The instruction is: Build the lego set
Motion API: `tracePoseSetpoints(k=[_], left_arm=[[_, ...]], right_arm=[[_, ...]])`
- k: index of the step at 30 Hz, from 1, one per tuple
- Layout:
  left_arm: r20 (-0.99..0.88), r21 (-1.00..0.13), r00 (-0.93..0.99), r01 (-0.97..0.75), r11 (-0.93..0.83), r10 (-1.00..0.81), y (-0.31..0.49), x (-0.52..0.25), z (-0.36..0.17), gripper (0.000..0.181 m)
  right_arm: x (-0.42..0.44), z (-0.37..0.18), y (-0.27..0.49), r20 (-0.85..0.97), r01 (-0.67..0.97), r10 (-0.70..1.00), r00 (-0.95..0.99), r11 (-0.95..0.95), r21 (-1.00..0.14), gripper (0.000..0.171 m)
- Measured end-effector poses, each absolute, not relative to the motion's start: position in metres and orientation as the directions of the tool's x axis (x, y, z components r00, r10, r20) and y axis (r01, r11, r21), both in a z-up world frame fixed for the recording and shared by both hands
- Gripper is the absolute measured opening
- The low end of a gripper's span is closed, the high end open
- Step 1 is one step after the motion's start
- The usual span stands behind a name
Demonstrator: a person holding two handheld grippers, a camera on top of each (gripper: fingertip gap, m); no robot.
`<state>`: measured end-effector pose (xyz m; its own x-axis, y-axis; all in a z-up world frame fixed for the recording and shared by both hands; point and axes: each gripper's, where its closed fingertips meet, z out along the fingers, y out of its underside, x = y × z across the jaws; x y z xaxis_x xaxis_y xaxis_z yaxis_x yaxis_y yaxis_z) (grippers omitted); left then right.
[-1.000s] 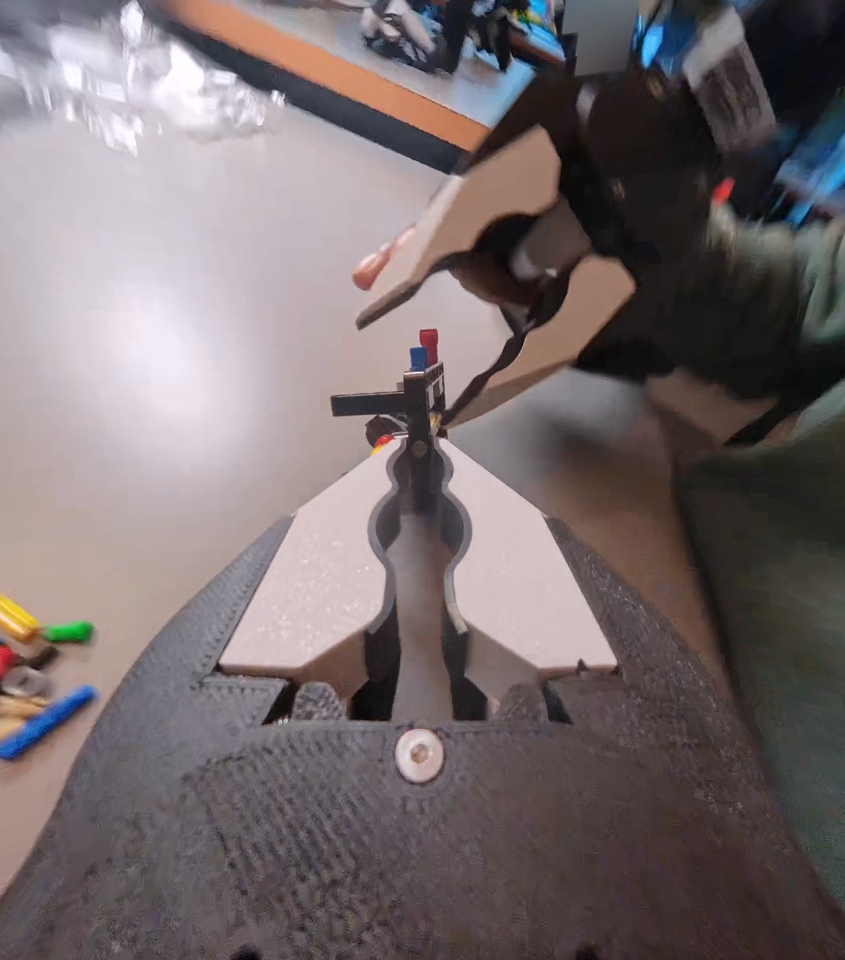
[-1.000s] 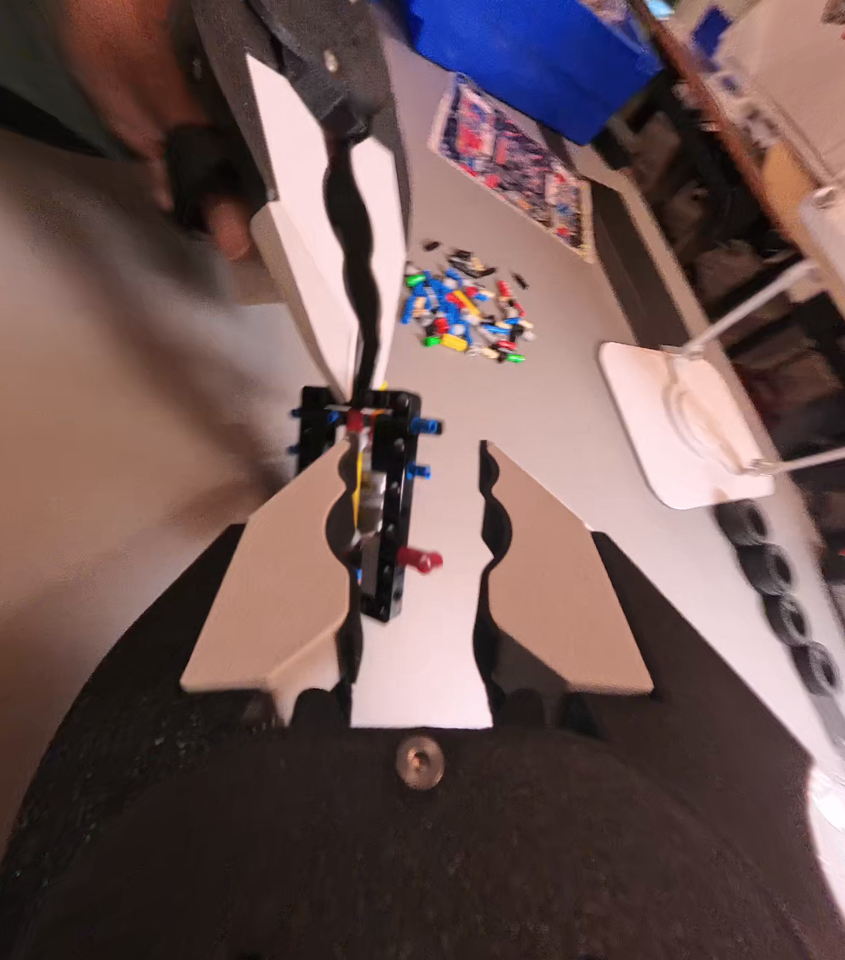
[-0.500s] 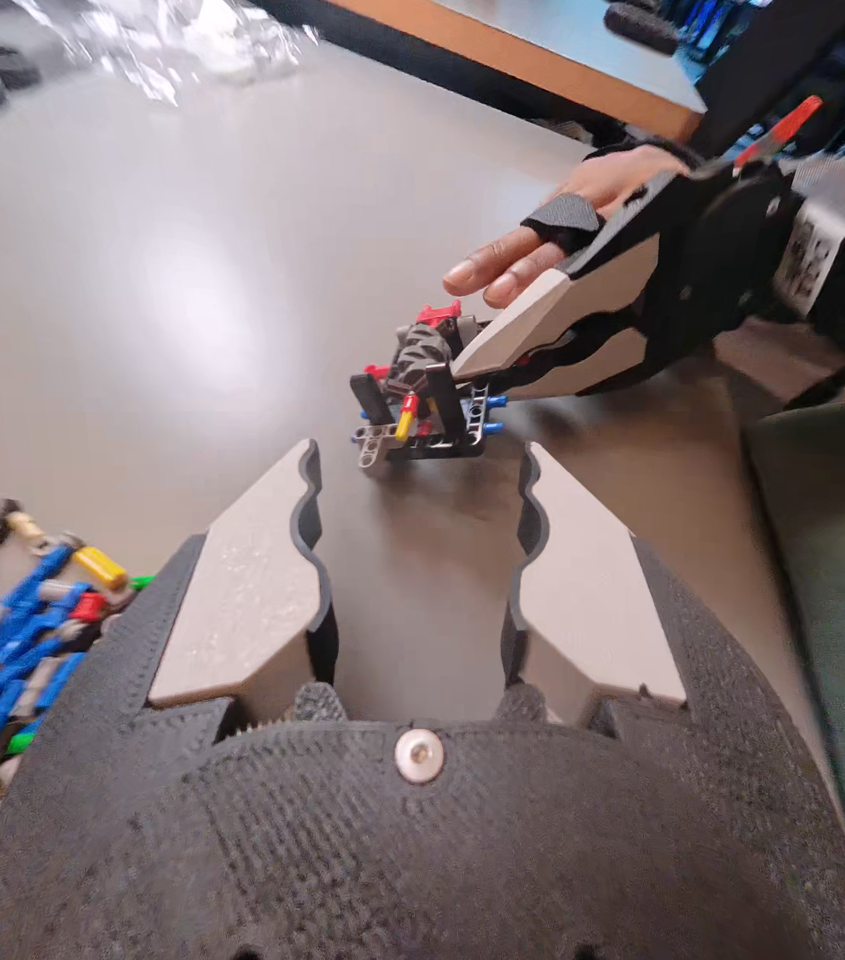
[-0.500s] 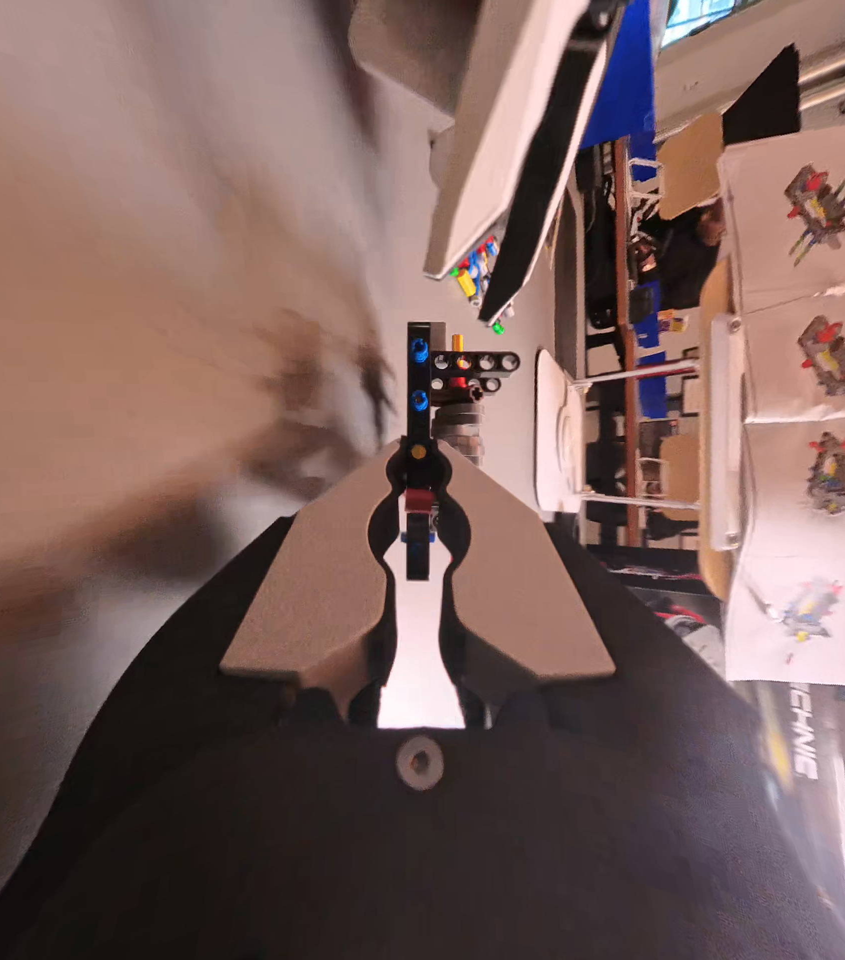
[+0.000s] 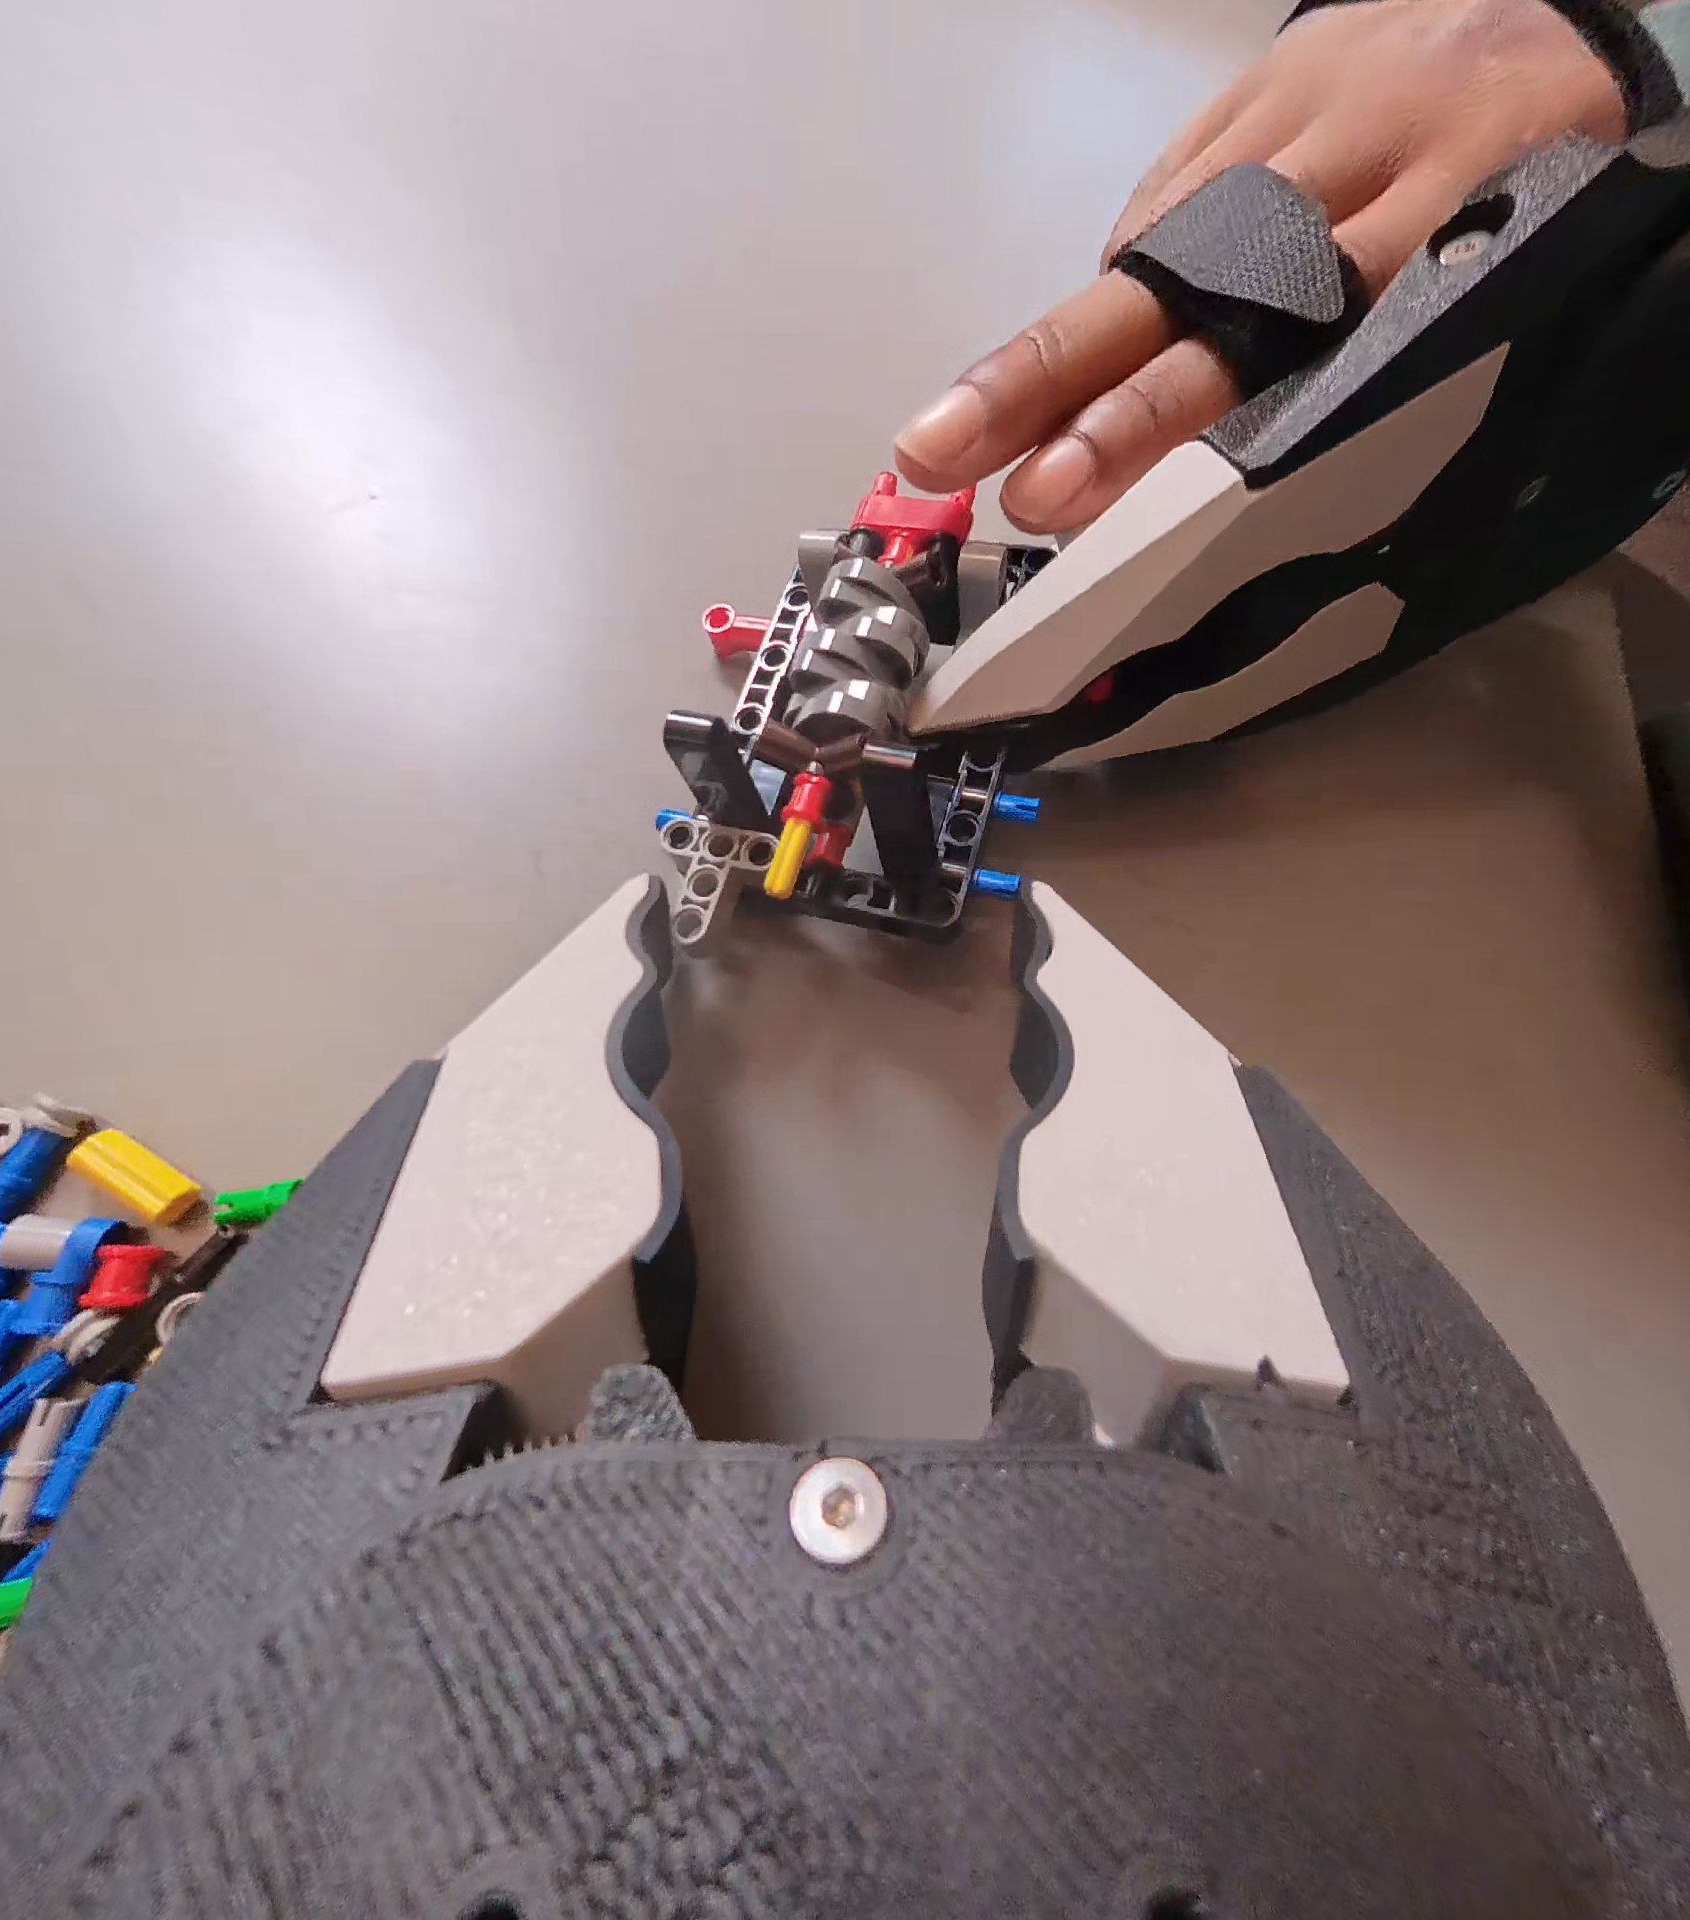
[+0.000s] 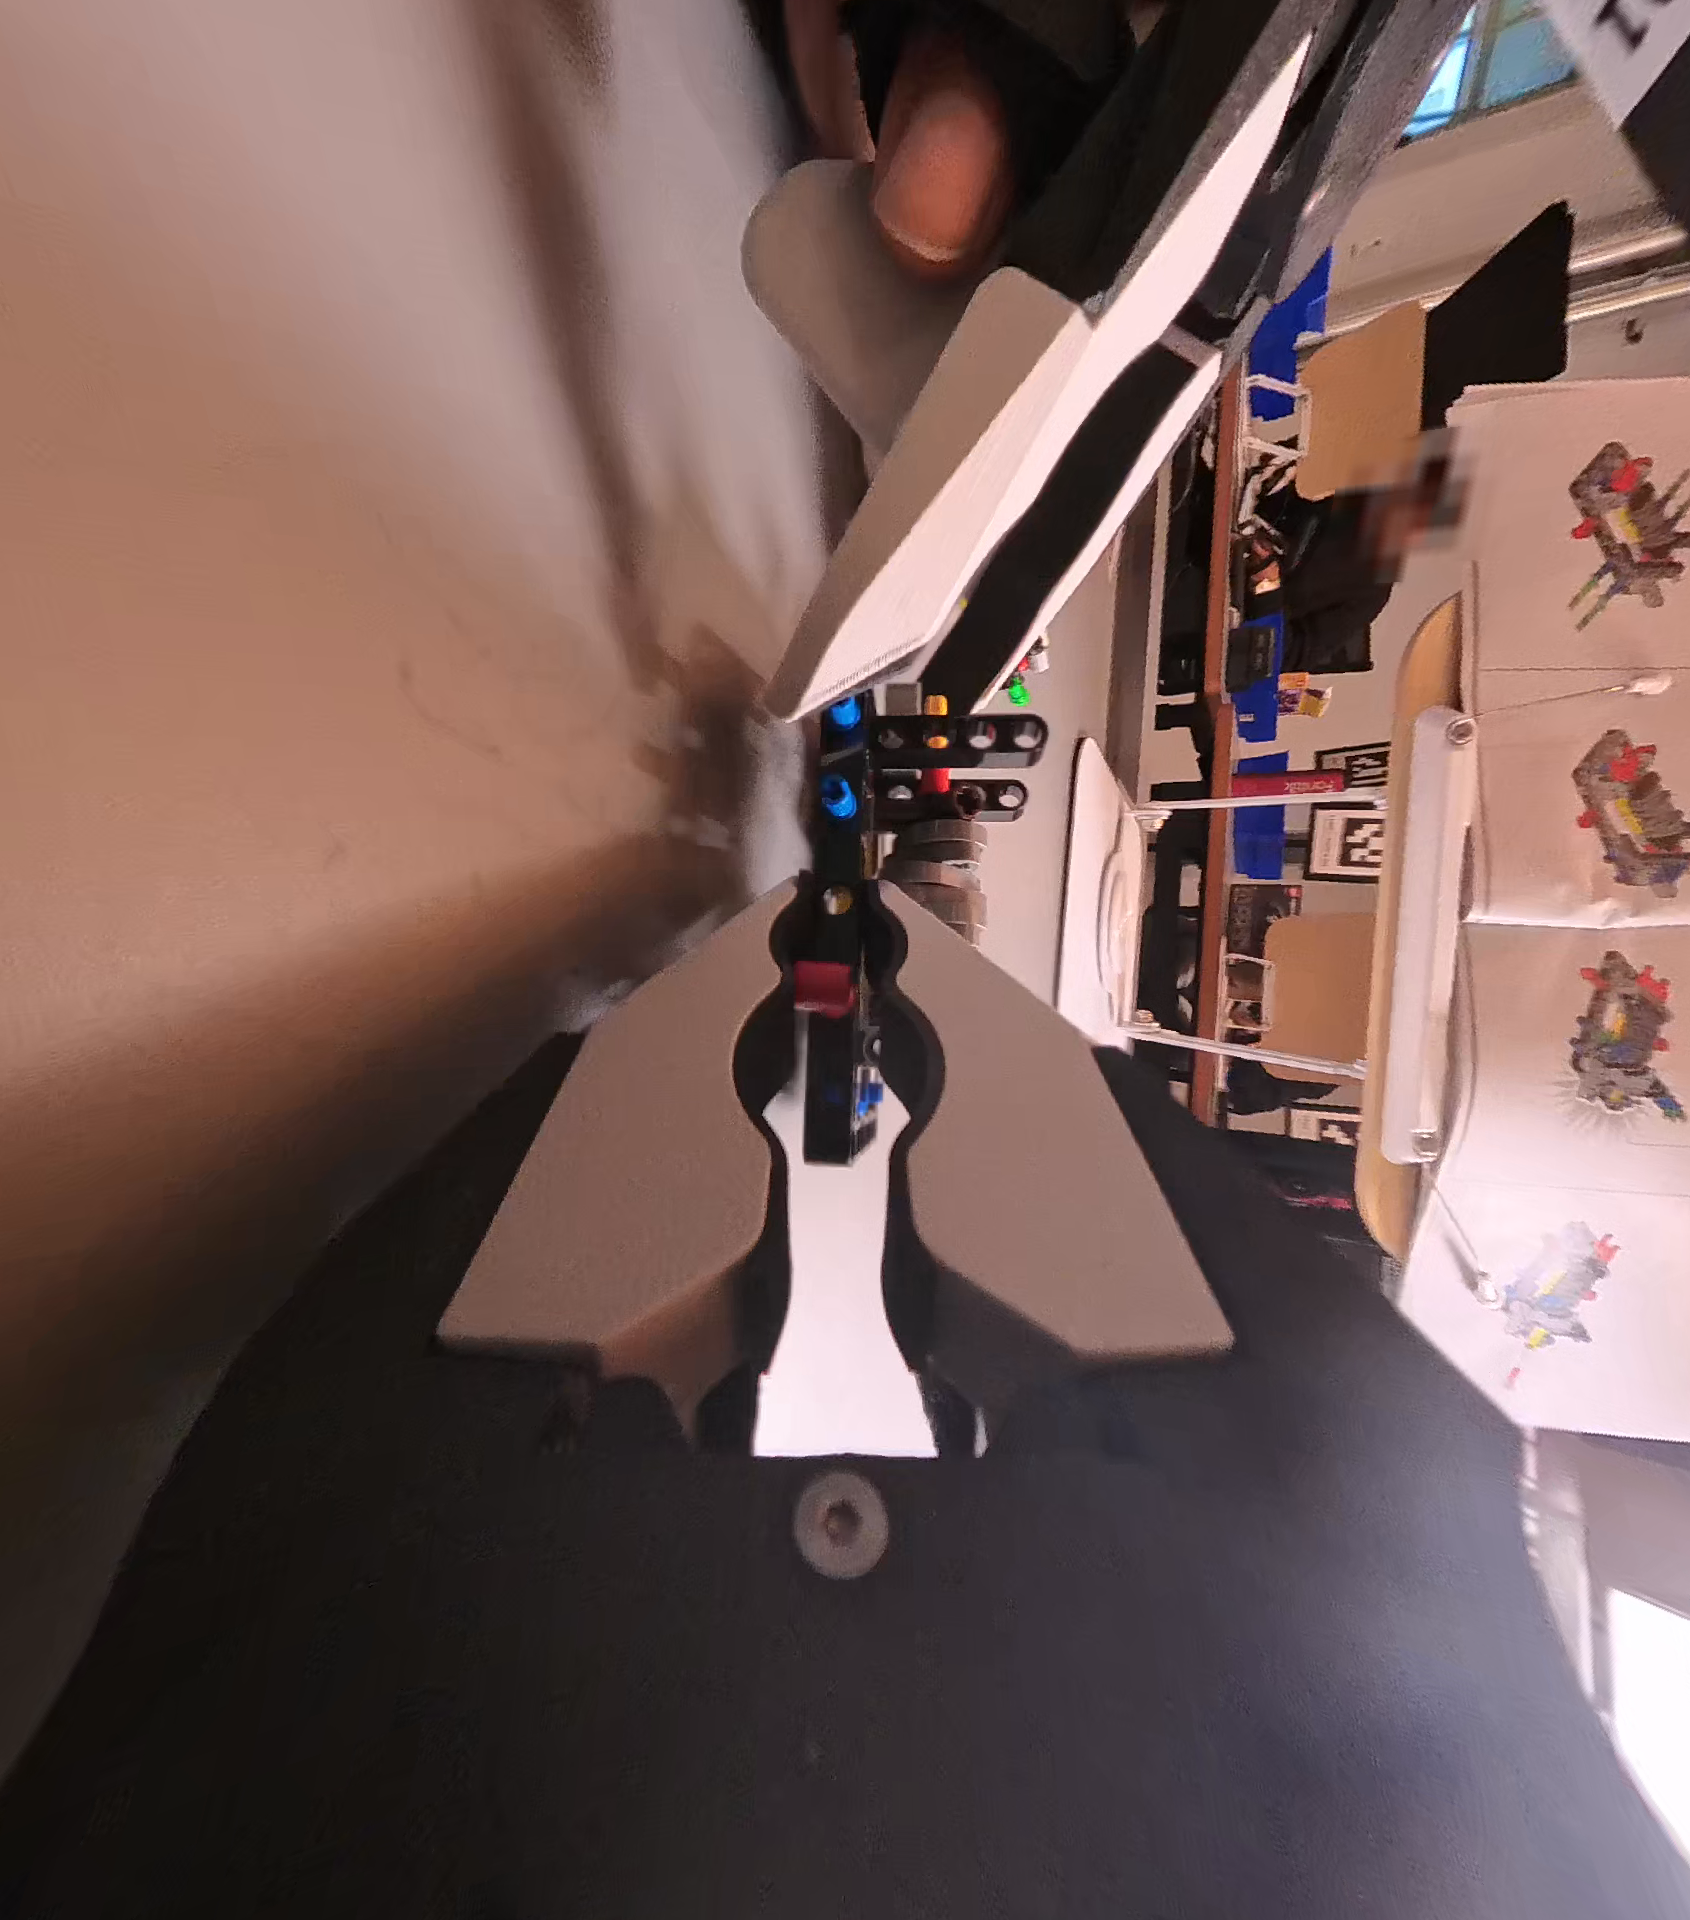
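The part-built lego model [image 5: 846, 727] has a black frame, grey gears, and red, yellow and blue pins. It sits low over the grey table [image 5: 301, 416]. My right gripper [image 5: 976, 732] comes in from the right and is shut on the model's side. In the right wrist view my right gripper [image 6: 836, 899] clamps the black frame [image 6: 836, 1039], with the rest of the model [image 6: 934, 769] sticking out ahead. My left gripper [image 5: 836, 914] is open and empty, its tips just short of the model's near edge. It also shows in the right wrist view [image 6: 882, 691].
A pile of loose lego pieces [image 5: 10, 1309], mostly blue, lies at the left by my left gripper. A person's hand [image 5: 1132, 395] holds the right gripper. Instruction pages [image 6: 1630, 831] and a white stand [image 6: 1101, 883] lie beyond the model. Less than 4 cm separates the two grippers' tips.
One second ago my left gripper was shut on the model and the right was open. The right closed on it, the left let go, and the open left has moved nearer.
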<state>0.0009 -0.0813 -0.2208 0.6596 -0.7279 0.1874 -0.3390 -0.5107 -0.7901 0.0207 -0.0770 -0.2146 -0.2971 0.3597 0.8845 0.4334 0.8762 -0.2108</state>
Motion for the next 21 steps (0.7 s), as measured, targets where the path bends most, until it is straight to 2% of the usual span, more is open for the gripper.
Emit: tracePoseSetpoints(k=[3, 6, 10, 13, 15, 21], left_arm=[[0.108, -0.783, 0.674, -0.395, -0.48, -0.731, -0.081, -0.001, -0.225, 0.065], [0.067, -0.78, 0.686, -0.417, -0.467, -0.725, -0.08, -0.002, -0.226, 0.065], [0.06, -0.776, 0.682, -0.428, -0.463, -0.729, -0.082, -0.002, -0.227, 0.066], [0.107, -0.773, 0.664, -0.412, -0.482, -0.74, -0.089, -0.002, -0.226, 0.08], [0.102, -0.788, 0.663, -0.401, -0.467, -0.741, -0.089, -0.006, -0.221, 0.082], [0.098, -0.793, 0.636, -0.416, -0.446, -0.766, -0.078, -0.003, -0.223, 0.084]], right_arm=[[0.024, -0.218, -0.082, 0.837, 0.44, 0.441, -0.323, 0.853, -0.279, 0.023], [0.03, -0.211, -0.089, 0.754, 0.453, 0.575, -0.318, 0.791, -0.412, 0.039], [0.038, -0.202, -0.076, 0.604, 0.551, 0.768, -0.213, 0.605, -0.575, 0.04], [0.044, -0.202, -0.068, 0.489, 0.585, 0.858, -0.156, 0.479, -0.654, 0.042], [0.047, -0.205, -0.066, 0.424, 0.603, 0.893, -0.151, 0.423, -0.677, 0.045], [0.045, -0.213, -0.051, 0.396, 0.636, 0.903, -0.169, 0.407, -0.655, 0.046]])
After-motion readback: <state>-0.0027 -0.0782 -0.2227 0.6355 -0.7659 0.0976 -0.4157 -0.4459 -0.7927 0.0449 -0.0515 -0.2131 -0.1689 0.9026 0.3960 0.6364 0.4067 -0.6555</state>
